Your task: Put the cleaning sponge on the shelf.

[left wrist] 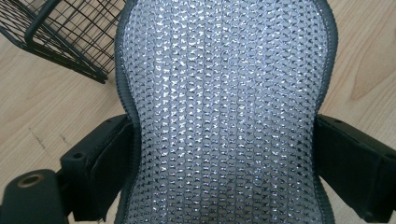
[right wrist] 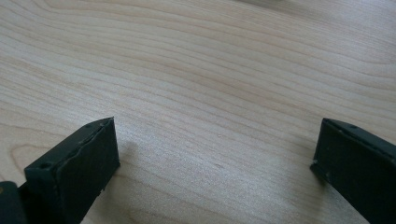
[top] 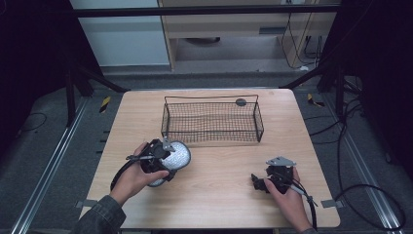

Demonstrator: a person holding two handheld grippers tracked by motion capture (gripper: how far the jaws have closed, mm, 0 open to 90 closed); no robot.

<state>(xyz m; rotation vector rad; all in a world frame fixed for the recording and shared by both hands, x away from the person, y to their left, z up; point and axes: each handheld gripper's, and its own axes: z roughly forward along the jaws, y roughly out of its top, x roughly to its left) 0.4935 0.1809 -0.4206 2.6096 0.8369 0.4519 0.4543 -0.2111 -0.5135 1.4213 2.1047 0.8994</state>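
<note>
Near the front-left of the pale wooden tabletop (top: 219,161), my left tool (top: 165,158) pinches a silvery, glittering mesh scrubbing pad with a dark grey stitched edge (top: 176,157). Both black jaws press into its sides, and in the left gripper view the pad (left wrist: 224,116) narrows to a waist where they squeeze it, so the hold looks firm. I hold it by the middle rather than a corner, I judge, so the soft thing does not flop or twist when carried. It sits just in front of the black wire basket (top: 212,122), near that basket's front-left corner (left wrist: 70,42), which seems the likely place for it to go.

My left hand (top: 134,178) wraps the tool from behind, forearm coming in from the bottom-left at a slant, so the jaws point forward and to the right, toward the basket.

My right tool (top: 263,183) rests low at the front-right, well apart from pad and basket, jaws spread wide over bare wood with nothing between them (right wrist: 215,154). My right hand (top: 287,192) grips it from behind, pointing it leftward, parked out of the way while the left does the work.
</note>
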